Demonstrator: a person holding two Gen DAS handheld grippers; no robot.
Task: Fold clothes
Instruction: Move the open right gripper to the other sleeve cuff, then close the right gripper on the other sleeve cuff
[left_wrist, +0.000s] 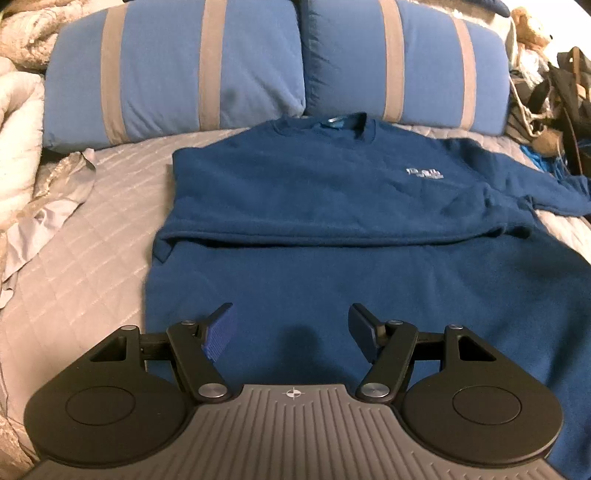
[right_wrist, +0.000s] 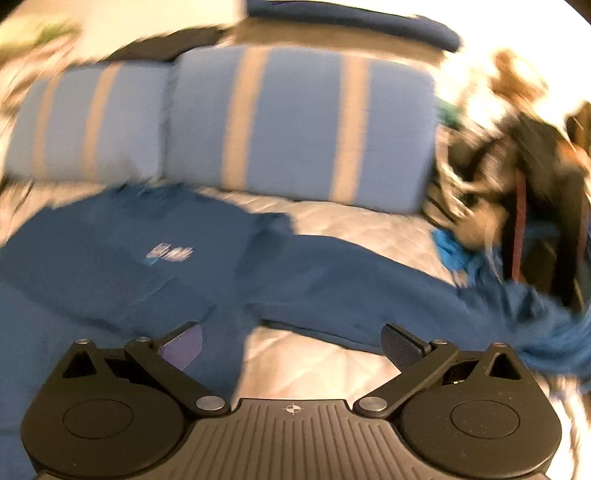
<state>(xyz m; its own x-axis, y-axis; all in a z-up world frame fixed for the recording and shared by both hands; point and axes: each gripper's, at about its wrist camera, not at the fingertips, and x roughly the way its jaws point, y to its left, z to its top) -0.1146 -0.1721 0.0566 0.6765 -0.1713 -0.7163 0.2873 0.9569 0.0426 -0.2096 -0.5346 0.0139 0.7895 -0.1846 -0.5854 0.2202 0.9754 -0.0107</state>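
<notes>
While the blue sweatshirt (left_wrist: 332, 206) lies flat on the bed (left_wrist: 92, 221), one sleeve (right_wrist: 388, 288) trailing toward its edge, your left gripper (left_wrist: 291, 325) and right gripper (right_wrist: 291, 347) hover above, fingers spread wide, gripping nothing.

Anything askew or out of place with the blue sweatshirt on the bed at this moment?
Yes. The sweatshirt is only half tidy: one sleeve trails sideways across the quilt towards the clutter at the bed's edge, while the other side is already folded in. Both hand-held grippers are open and hold nothing.
</notes>
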